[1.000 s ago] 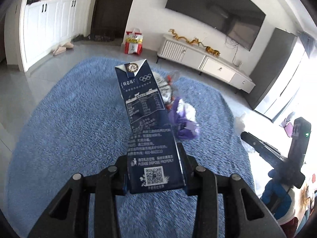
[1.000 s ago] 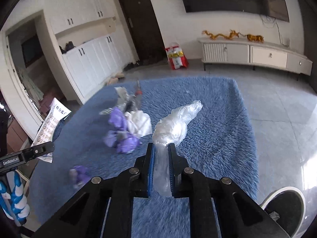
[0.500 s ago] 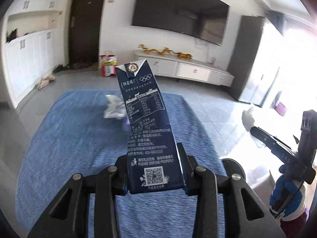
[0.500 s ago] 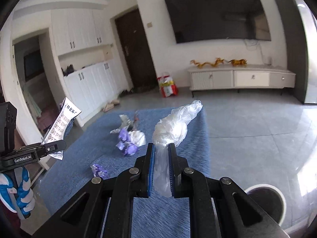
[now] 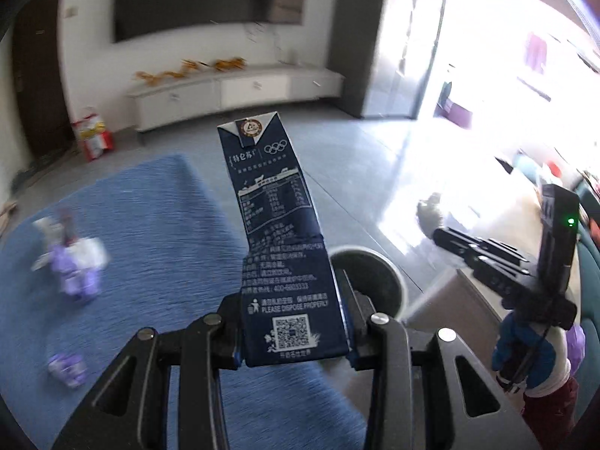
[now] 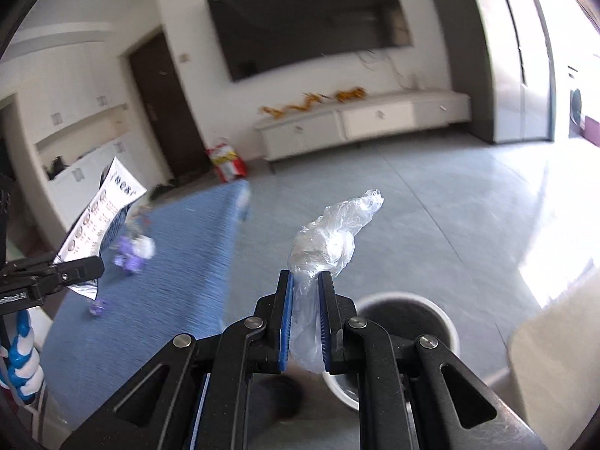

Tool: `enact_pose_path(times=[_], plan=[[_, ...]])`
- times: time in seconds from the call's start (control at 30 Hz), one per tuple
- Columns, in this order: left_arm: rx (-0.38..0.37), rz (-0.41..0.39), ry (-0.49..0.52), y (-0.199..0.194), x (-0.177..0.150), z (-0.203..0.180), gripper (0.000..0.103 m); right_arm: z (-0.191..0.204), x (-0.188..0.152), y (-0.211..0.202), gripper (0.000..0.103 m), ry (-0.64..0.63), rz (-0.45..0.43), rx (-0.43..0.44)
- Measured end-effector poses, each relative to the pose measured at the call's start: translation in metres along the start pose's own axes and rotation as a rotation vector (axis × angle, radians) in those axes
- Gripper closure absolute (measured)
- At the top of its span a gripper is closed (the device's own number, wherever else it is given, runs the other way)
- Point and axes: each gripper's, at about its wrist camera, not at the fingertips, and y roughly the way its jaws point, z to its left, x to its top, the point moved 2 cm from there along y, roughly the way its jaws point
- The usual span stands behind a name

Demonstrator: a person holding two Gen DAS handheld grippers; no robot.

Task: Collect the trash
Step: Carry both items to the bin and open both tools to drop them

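Observation:
My left gripper (image 5: 294,322) is shut on a dark blue milk carton (image 5: 277,240), held upright in the air; the carton also shows from its white side in the right wrist view (image 6: 101,221). My right gripper (image 6: 304,300) is shut on a crumpled clear plastic bag (image 6: 330,240). A round white trash bin (image 5: 390,281) stands on the floor just behind and right of the carton; in the right wrist view the bin (image 6: 446,322) is below and right of the bag. Purple and white wrappers (image 5: 75,266) lie on the blue rug (image 5: 161,247).
A small purple wrapper (image 5: 67,365) lies on the rug's near left. A white TV cabinet (image 5: 232,93) and a red bag (image 5: 92,138) stand at the far wall. A pale box edge (image 6: 555,360) is right of the bin. Grey tile floor (image 6: 431,202) lies beyond.
Both grippers have swung right with their loads, away from the rug. The trash bin has come closer and more central below both of them. The trash pile has slid to the left.

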Motion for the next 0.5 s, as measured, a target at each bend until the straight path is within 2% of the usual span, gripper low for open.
enact_pose_path(times=[0.2,0.5], plan=[[-0.095,0.114,0.056,0.072,0.015,-0.057,0.067,-0.038,-0.016,0.033,0.089,0.050,0.086,-0.062],[-0.123,0.168,0.105,0.139,0.025,-0.092,0.067,-0.061,-0.027,0.086,0.088,0.082,0.174,-0.105]])
